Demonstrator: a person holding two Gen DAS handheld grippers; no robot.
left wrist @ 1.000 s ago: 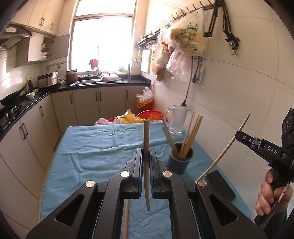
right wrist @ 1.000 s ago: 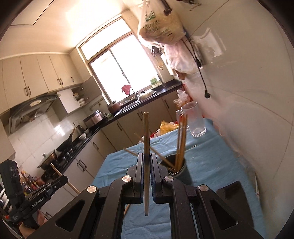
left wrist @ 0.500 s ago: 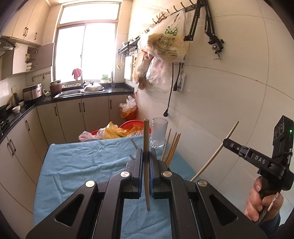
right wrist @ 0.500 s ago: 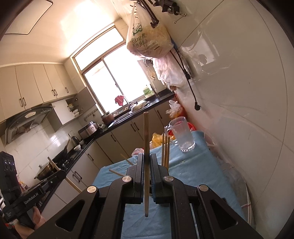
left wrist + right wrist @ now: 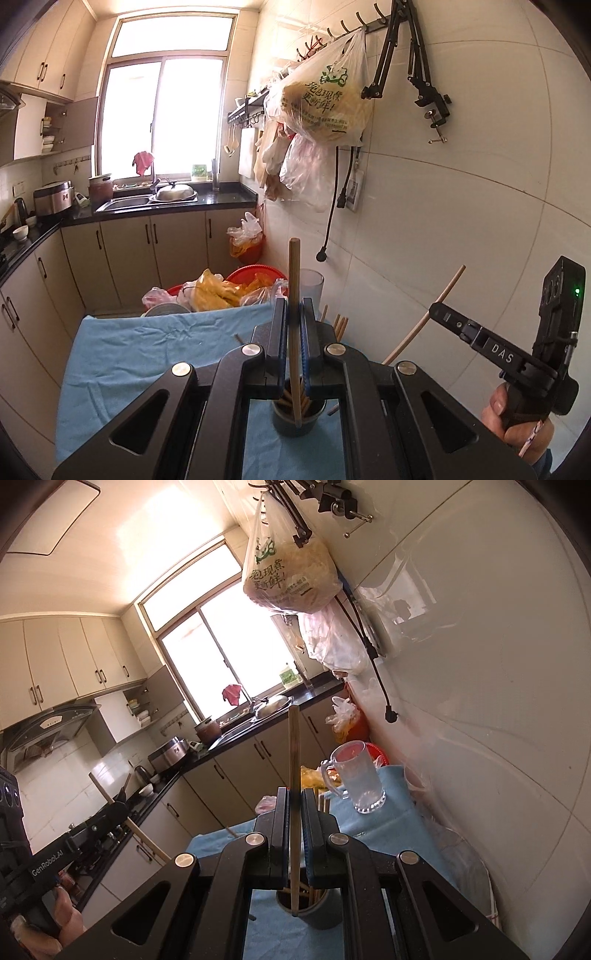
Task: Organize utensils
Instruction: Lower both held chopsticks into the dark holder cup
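**Both hand-held grippers pinch a chopstick over the holder**

The left hand-held gripper point(image 5: 294, 354) is pressed together on a wooden chopstick point(image 5: 294, 295), which stands nearly upright between the blue-lined pads. Its lower tip hangs inside the mouth of the dark round holder point(image 5: 298, 424), among other chopsticks already leaning in there. The holder stands on the bench, which is covered by a blue cloth point(image 5: 147, 350).

The right hand-held gripper point(image 5: 294, 834) likewise pinches its own chopstick point(image 5: 294, 760) upright, with the lower tip at the rim of the same holder point(image 5: 314, 910). In the left wrist view it shows at the right edge, its chopstick slanting up toward the tiled wall.

Just past the holder on the cloth stands a clear glass mug point(image 5: 356, 779). Beyond the bench's far edge sit red basins with plastic bags point(image 5: 221, 291). Farther off, a dark kitchen counter with a sink point(image 5: 147, 201) runs under a bright window.
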